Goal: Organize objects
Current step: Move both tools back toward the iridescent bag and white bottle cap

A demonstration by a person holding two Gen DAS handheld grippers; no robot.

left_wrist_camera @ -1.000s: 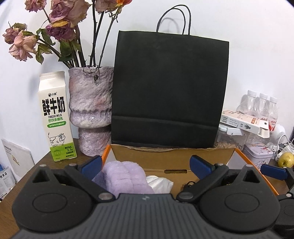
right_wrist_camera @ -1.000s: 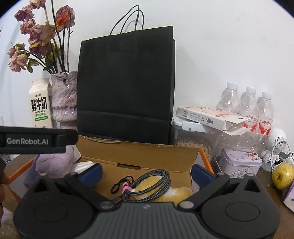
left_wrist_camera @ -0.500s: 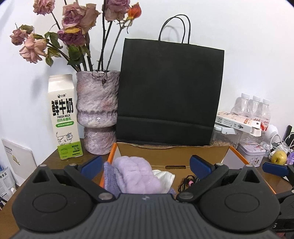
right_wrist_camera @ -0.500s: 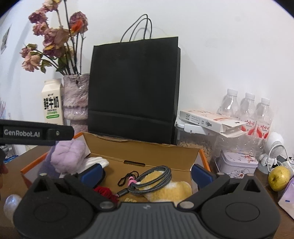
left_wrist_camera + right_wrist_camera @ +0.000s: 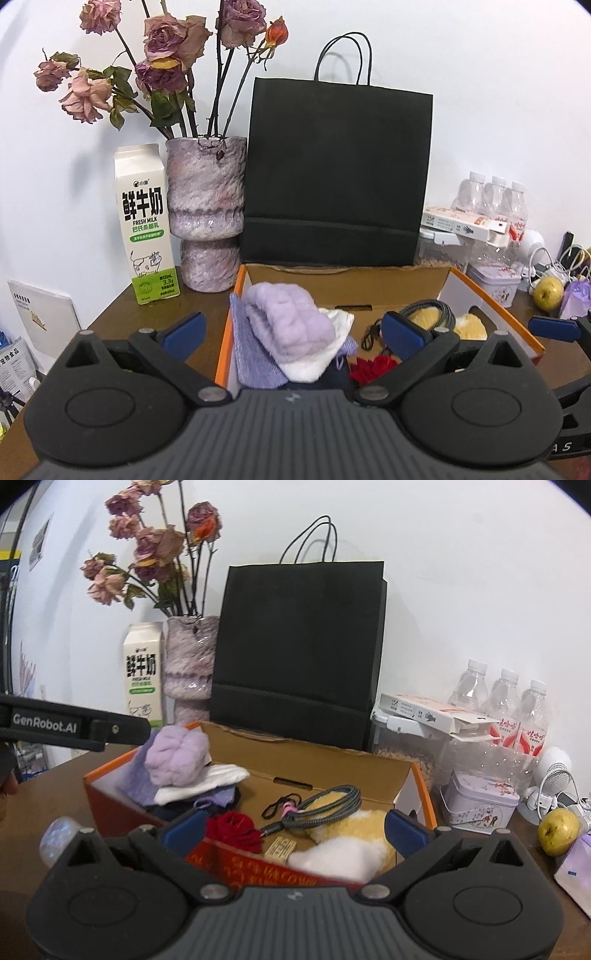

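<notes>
An open orange cardboard box [image 5: 495,314] [image 5: 96,786] sits on the brown table. It holds a fluffy purple cloth [image 5: 291,321] [image 5: 177,757] on white and lilac cloths at its left, a red fabric flower [image 5: 236,829], a braided grey cable [image 5: 325,805] and a yellow-and-white plush [image 5: 351,838]. My left gripper [image 5: 293,332] is open and empty, in front of the box's left half. My right gripper [image 5: 293,825] is open and empty, in front of the box's front wall. The left gripper's body [image 5: 74,727] shows at the left of the right wrist view.
A black paper bag [image 5: 336,173], a stone-look vase with dried roses [image 5: 205,214] and a milk carton [image 5: 146,225] stand behind the box. Water bottles [image 5: 506,705], a clear jar with a carton on top, a tin [image 5: 480,801] and a pear [image 5: 557,830] crowd the right.
Both grippers have drawn back and risen from the box, so more of its inside and the table in front shows. Both stay open and empty.
</notes>
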